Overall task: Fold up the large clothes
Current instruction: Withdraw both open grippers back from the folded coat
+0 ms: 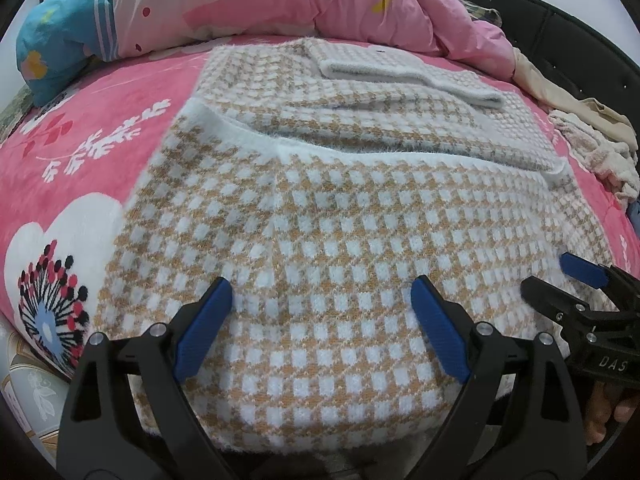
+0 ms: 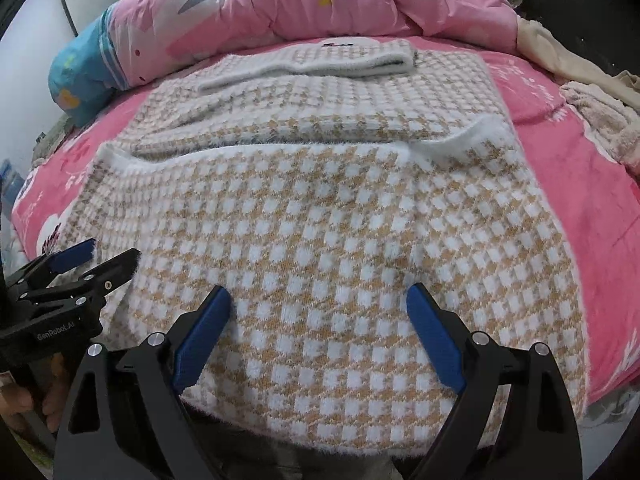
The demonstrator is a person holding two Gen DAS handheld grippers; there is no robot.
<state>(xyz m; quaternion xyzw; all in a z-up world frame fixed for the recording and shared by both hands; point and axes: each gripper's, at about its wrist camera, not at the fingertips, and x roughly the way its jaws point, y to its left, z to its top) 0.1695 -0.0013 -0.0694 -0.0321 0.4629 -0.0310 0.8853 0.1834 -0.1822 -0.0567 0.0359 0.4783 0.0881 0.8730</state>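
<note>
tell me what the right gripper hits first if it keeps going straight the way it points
Most likely the checked sweater spread on the bed: the open right gripper points down at its near part, with nothing in between. How far off is unclear.

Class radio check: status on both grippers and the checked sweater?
Left gripper open, right gripper open, both empty. Sweater part-folded on bed. Nothing in the way.

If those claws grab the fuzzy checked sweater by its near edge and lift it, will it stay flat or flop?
The checked sweater would probably flop: it drapes softly over the pink bedsheet and already lies folded. Its fuzzy knit should give the pads good grip. It looks thick, so perhaps fairly heavy for cloth.
</note>
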